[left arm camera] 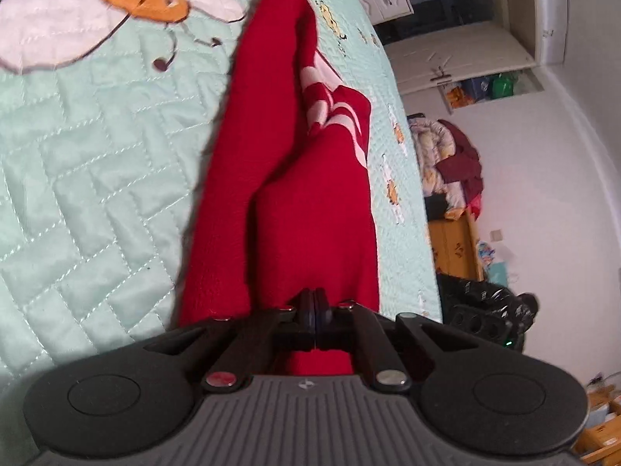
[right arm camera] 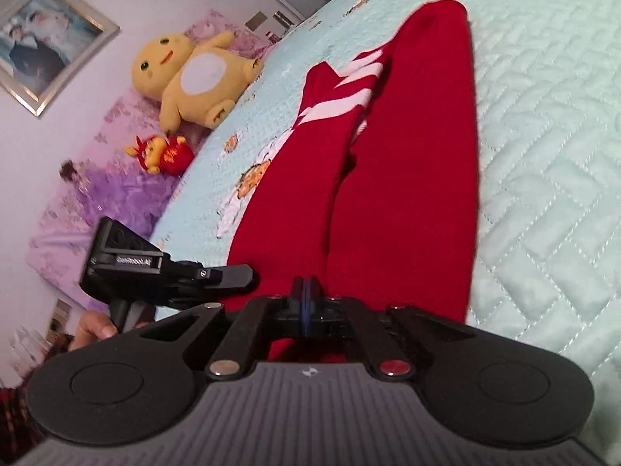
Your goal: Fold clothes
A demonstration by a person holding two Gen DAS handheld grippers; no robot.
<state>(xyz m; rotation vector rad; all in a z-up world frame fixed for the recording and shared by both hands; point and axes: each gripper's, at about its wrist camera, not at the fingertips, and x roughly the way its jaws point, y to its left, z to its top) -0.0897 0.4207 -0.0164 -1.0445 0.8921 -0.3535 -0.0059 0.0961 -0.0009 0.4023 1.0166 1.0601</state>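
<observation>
A red garment [left arm camera: 295, 178] with white stripes hangs stretched over the pale green quilted bed [left arm camera: 97, 178]. My left gripper [left arm camera: 315, 303] is shut on its near edge, the cloth pinched between the pads. My right gripper [right arm camera: 306, 295] is shut on the same red garment [right arm camera: 388, 178] at another point of its near edge. The left gripper also shows in the right wrist view [right arm camera: 233, 273], close beside the right one, held by a hand. The far end of the garment lies on the quilt.
The quilt [right arm camera: 543, 155] has cartoon bee prints. A yellow plush toy [right arm camera: 194, 77] and a small red toy [right arm camera: 167, 153] lie by the purple headboard. Beyond the bed's edge stand a wardrobe [left arm camera: 458, 39] and a pile of clothes [left arm camera: 450, 163].
</observation>
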